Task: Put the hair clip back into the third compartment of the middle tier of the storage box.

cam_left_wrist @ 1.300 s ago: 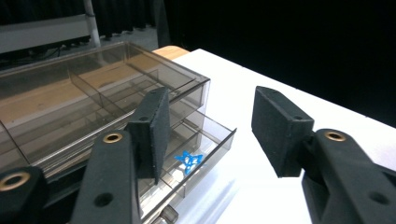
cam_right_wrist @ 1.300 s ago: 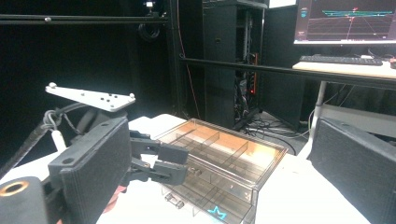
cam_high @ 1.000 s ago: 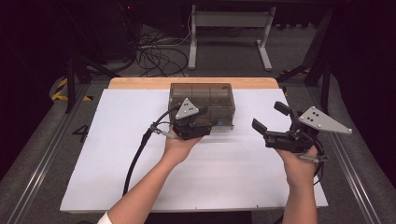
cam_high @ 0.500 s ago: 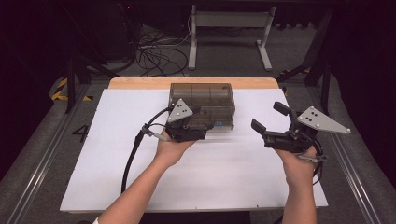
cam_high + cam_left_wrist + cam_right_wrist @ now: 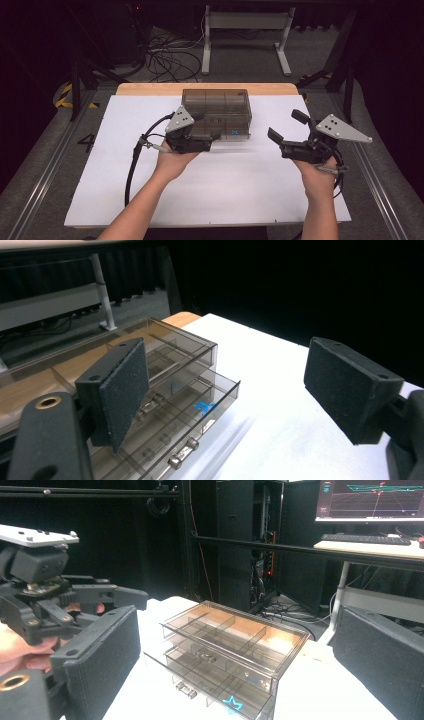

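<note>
One blue bit (image 5: 203, 406) in open organizer drawer (image 5: 200, 415).

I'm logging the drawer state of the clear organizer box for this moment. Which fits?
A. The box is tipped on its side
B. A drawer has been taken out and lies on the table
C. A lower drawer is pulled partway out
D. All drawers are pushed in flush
C: in the left gripper view a lower drawer juts forward past the front of the organizer box, with a small blue piece inside.
</note>
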Available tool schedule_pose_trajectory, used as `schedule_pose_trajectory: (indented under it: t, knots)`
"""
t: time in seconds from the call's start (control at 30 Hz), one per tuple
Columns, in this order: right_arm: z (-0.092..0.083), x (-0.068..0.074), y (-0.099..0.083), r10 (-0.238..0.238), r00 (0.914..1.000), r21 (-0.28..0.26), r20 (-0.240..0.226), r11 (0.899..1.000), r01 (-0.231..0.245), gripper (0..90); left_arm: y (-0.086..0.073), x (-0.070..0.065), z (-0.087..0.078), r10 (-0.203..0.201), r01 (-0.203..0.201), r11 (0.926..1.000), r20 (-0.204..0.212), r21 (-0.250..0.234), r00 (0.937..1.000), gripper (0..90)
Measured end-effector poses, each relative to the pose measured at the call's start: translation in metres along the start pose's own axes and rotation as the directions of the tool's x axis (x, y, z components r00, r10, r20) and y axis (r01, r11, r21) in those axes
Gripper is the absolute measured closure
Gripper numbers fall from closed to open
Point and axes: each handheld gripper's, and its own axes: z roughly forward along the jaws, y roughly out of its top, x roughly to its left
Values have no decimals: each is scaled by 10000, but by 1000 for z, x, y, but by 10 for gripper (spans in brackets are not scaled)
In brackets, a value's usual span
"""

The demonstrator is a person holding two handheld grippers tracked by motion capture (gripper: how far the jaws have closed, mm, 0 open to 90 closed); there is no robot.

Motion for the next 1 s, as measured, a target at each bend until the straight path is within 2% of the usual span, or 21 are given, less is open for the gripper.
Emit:
schedule_pose_trajectory:
  t: [0.2,0.5,1.0]
  knots:
    - [1,0,-1,-7,10000,37,14,10000,7,54,2,5,-17,-12,11,10000,-64,-69,10000,163]
    - [3,1,-3,-14,10000,156,32,9999,14,50,1,10,-40,178,-179,9998,-200,-21,9996,132]
    - [4,0,-8,52,9999,257,122,9997,-55,44,1,17,-76,304,-318,9989,-418,-346,9987,116]
